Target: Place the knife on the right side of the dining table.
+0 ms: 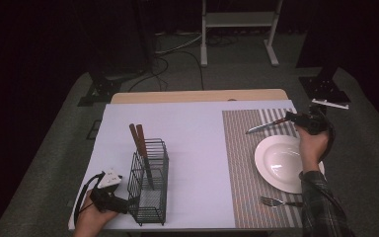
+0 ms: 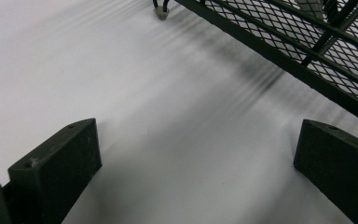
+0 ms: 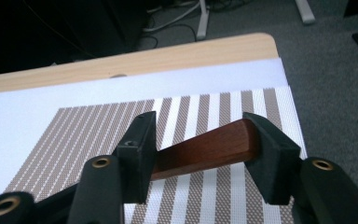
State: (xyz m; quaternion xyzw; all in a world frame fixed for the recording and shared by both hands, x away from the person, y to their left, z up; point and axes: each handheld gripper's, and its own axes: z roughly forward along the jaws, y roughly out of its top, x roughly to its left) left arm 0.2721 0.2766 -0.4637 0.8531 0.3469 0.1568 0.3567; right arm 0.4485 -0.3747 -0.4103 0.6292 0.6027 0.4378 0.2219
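A wooden-handled knife is gripped by the right gripper above the striped placemat near the table's far right corner. The left gripper is held wide open, empty, beside the wire caddy at the near left edge.

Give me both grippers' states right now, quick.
Left gripper: open, nothing between its jaws, resting on the white table cover beside the wire caddy.
Right gripper: shut on the knife, clamping its wooden handle above the striped placemat.
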